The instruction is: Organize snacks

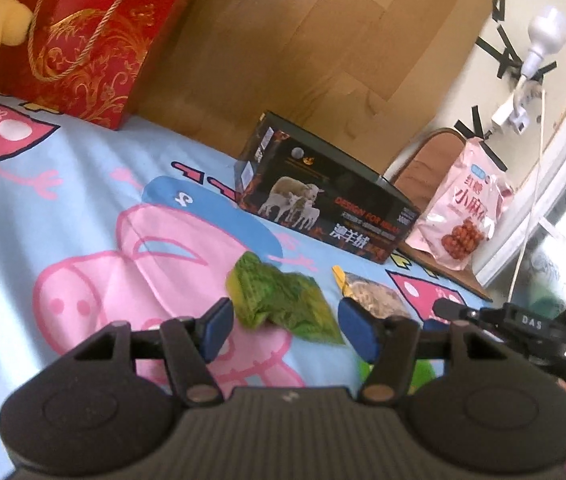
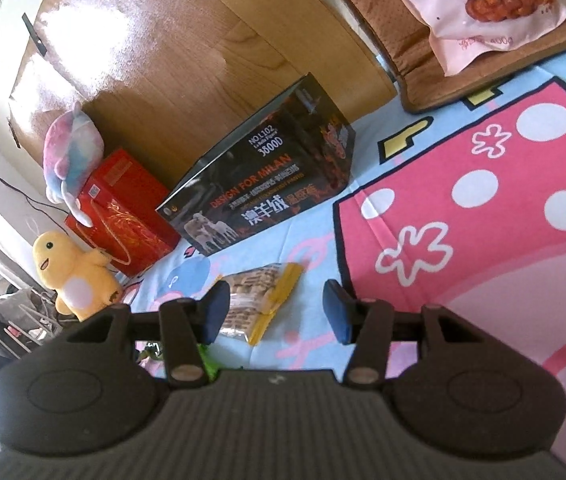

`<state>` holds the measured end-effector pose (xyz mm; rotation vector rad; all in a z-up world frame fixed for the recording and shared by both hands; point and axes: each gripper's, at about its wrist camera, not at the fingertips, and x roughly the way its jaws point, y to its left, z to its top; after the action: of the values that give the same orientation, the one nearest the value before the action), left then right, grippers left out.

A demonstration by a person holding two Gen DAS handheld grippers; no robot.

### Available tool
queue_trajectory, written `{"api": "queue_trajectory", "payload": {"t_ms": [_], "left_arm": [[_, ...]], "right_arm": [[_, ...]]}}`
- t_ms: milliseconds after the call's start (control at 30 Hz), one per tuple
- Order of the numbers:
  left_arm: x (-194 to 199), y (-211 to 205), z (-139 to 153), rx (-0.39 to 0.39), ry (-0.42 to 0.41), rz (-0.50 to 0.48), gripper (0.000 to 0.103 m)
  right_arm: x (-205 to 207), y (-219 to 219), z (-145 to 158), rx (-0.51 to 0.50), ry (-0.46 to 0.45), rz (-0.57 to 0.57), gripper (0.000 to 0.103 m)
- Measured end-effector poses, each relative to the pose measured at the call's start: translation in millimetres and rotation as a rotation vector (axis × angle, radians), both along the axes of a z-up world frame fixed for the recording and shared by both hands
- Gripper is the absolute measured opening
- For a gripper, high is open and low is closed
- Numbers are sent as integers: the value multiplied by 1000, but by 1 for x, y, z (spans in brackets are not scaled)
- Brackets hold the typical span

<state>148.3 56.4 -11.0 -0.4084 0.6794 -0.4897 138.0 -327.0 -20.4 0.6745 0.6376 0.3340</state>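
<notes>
Two tools hover low over the bed, each lined up on one snack. Left tool gapes around the green packet, not pinching it. Right tool gapes beside the yellow-edged packet, probably ready to grab.

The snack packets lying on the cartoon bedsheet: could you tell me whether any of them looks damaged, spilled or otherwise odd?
The green packet looks crumpled and bunched rather than flat, lying in front of the left gripper. The yellow-edged clear packet lies flat, seemingly intact, before the right gripper. The pink bag leans at the wall. Nothing looks spilled.
</notes>
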Motion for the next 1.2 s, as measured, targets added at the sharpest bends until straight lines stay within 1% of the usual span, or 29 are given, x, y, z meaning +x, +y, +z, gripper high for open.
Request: {"api": "queue_trajectory", "payload": {"t_ms": [400,600,733,833,1000,1200], "left_arm": [[-3,-4,1,12,-23,-6,59],[-2,-3,0,-2,-14,-2,59],[-3,-3,0,-4,-22,-1,59],[-5,-4,2,2,-38,-1,59],[-8,-9,5,36,-67,-17,59],[-8,-9,5,36,-65,-23,59]], "right_arm": [[-1,1,1,-6,-3,-1,56],[-1,-1,1,3,-7,6,59],[0,-2,0,7,-10,12,60],[0,-2,1,8,-11,12,60],[-1,-1,1,7,-12,14,61],[-1,-1,0,9,-15,15,62]]}}
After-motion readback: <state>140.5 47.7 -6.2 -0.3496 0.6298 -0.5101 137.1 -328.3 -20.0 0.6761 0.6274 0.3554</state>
